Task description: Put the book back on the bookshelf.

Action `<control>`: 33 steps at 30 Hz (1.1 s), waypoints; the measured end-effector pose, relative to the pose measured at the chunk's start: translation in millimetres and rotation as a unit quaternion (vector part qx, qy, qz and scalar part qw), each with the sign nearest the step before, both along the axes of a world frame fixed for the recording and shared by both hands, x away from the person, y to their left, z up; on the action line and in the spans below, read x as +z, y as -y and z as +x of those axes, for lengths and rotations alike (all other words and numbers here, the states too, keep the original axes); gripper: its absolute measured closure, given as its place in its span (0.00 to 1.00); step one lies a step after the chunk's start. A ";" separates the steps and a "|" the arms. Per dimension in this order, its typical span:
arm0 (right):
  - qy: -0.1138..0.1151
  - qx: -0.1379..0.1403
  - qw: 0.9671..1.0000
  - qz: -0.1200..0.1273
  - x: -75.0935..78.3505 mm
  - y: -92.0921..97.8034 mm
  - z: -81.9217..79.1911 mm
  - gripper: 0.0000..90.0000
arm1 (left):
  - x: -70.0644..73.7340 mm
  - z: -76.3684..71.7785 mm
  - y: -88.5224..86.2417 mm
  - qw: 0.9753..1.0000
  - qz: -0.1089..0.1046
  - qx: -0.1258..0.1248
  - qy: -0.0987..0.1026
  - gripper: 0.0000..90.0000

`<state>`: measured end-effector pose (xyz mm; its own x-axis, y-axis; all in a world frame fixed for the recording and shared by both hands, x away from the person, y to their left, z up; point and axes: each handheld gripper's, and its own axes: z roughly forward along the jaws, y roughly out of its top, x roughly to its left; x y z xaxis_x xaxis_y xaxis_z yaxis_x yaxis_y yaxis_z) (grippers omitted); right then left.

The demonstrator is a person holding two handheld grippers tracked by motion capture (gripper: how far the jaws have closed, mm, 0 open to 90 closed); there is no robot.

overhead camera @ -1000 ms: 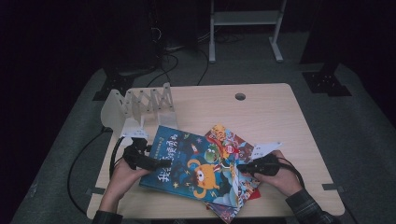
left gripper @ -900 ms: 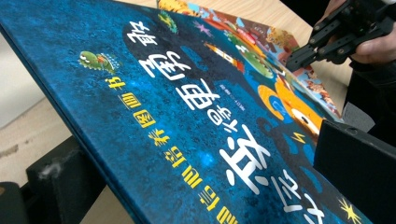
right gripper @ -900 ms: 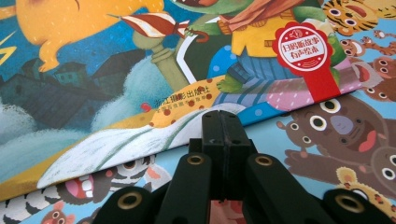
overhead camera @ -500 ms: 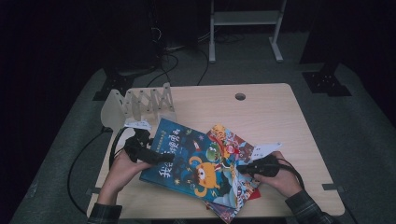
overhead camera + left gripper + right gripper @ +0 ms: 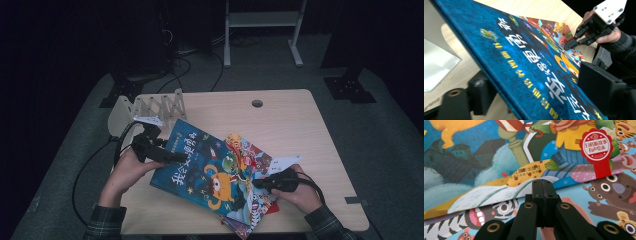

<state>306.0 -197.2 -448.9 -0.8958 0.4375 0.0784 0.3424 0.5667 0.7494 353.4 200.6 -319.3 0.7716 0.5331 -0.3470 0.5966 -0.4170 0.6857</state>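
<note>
The blue picture book (image 5: 200,165) now sits higher at its left edge than it did a moment ago. The left gripper (image 5: 167,156) has lifted that edge and moved it up toward the white folding book rack (image 5: 155,106). So the book looks like it is coming off the pile, maybe on its way to the rack.

The left gripper's jaws are clamped on the book's left edge, one jaw over the cover and one under it. In the left gripper view the book tilts up off the bench (image 5: 544,10).

The right gripper (image 5: 260,183) is at the other side of the blue book. Its jaws are pressed together with nothing between them. The tips rest on the animal picture book (image 5: 599,195) that lies under the blue book, right at the blue book's lower edge.
</note>
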 end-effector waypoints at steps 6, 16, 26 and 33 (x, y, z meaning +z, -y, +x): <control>0.001 0.002 1.000 0.000 0.1 -1.6 -2.7 0.99 | 9.4 5.5 0.8 1.000 0.008 -0.018 -0.001 0.32; 0.000 0.013 1.000 0.002 0.0 -7.7 -6.4 0.99 | 32.4 13.4 6.4 1.000 0.000 -0.030 0.006 0.53; -0.001 0.035 0.999 0.004 0.5 -24.1 -13.0 0.98 | 63.2 23.8 21.1 0.999 0.035 -0.032 -0.008 0.68; 0.001 0.038 0.999 0.006 0.3 -30.6 -14.8 0.99 | 79.0 29.2 32.2 0.998 0.055 -0.034 -0.023 0.72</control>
<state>291.3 -166.6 -448.7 -0.9262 0.3681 0.0823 0.2983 0.5812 0.7571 382.6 168.3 -240.3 0.7922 0.5163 -0.3254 0.5939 -0.5294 0.6058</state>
